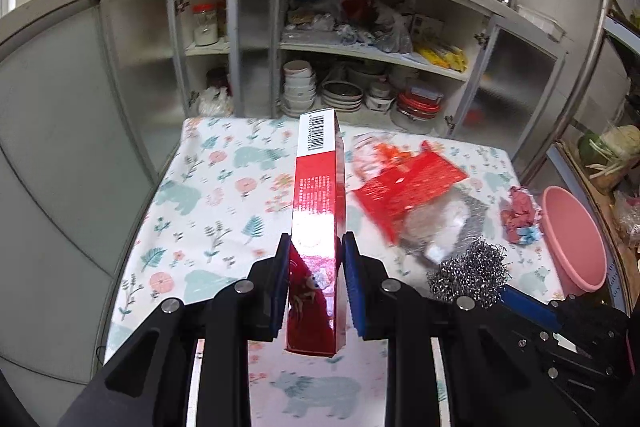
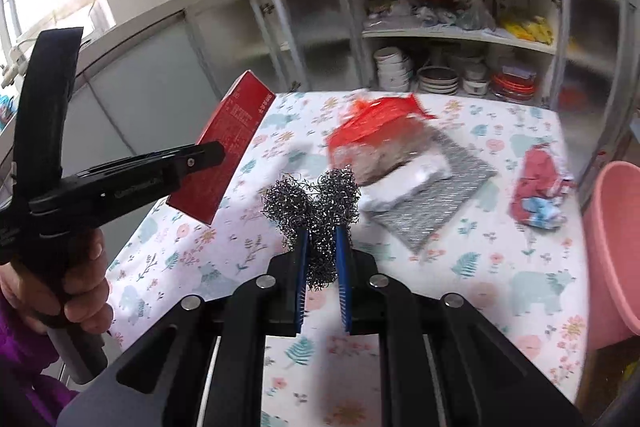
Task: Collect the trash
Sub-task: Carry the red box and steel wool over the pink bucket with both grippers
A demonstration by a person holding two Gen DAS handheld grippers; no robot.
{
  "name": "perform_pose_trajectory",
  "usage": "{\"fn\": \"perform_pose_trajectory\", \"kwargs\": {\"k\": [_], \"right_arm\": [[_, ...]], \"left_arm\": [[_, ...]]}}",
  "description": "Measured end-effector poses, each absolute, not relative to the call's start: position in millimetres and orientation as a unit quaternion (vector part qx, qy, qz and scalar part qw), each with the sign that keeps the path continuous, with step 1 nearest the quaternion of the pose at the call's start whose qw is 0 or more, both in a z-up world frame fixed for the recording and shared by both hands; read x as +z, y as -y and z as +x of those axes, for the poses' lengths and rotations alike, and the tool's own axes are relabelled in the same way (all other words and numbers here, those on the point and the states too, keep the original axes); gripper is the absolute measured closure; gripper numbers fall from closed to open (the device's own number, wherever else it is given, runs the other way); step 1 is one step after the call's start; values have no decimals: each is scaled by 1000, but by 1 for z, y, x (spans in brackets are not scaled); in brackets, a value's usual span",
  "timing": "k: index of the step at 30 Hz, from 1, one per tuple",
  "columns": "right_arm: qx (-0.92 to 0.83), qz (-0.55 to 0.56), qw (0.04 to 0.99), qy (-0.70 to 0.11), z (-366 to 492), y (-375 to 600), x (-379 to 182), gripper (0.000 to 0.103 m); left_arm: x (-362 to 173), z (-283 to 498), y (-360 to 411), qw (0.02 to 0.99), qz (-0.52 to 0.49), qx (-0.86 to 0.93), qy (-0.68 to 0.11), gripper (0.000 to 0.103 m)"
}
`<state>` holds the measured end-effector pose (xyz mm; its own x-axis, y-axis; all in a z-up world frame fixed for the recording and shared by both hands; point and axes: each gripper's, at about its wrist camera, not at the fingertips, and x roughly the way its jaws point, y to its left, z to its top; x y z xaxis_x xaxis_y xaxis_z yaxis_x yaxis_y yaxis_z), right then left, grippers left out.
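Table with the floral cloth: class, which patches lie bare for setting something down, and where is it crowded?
The table is bare along its left half, left of the red box, and along the near edge. It is crowded right of centre: red wrapper, grey pouch, crumpled red scrap, near the pink basin.

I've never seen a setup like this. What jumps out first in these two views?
A glossy red box is clamped upright between the left gripper pads, lifted above the floral tablecloth. The right gripper pinches a tangled steel wool scrubber. Beyond them a heap of red and clear wrappers lies mid-table, with a pink basin at the right edge.
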<state>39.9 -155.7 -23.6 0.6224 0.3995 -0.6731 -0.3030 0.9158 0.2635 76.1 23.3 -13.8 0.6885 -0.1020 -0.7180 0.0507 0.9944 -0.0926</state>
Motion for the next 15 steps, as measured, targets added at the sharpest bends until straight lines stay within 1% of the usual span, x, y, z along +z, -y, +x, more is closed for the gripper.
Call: {"fn": "perform_pose_trajectory", "kwargs": {"k": [15], "right_arm": [[91, 112, 924, -353, 34, 253, -10, 89]], "left_arm": [[4, 87, 76, 920, 17, -116, -374, 79]]}}
